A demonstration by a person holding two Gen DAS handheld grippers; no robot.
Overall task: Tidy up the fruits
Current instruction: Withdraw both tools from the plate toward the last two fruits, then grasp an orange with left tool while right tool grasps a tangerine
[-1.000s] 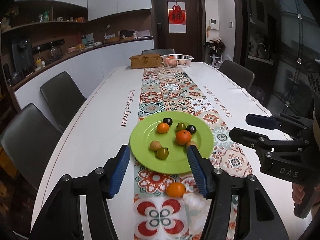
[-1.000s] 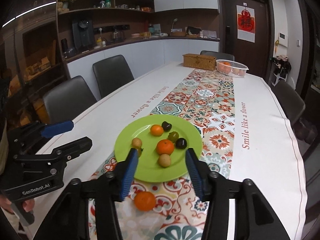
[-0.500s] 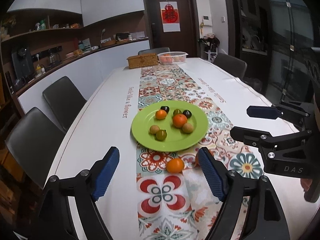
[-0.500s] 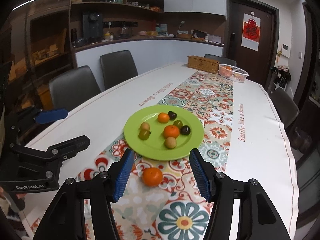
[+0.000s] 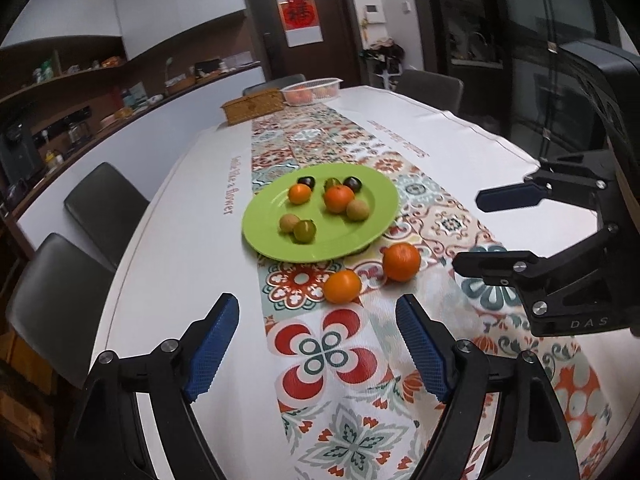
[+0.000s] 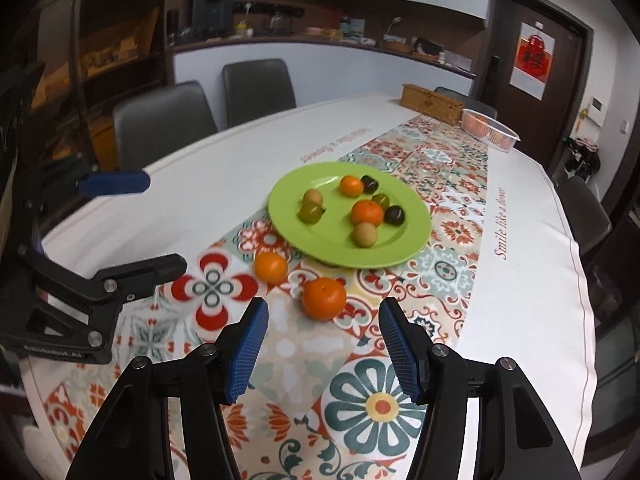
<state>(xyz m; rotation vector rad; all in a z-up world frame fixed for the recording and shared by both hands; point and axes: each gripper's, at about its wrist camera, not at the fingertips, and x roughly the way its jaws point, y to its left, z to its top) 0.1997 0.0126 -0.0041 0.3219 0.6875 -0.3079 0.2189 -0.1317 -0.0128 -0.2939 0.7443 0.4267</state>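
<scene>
Both grippers, left [image 5: 318, 344] and right [image 6: 322, 344], are hovering released, empty, near two oranges [image 5: 401, 262] lying beside the plate [image 5: 260, 220].

A home dining room: long table [image 5: 168, 216], chairs [image 5: 104, 204], kitchen counter [image 5: 132, 120] behind.

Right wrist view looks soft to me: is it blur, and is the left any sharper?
Right wrist view: motion blur smears the green plate and the loose oranges. Left wrist view: crisp on the plate and oranges; both show fisheye bending at the edges.
</scene>
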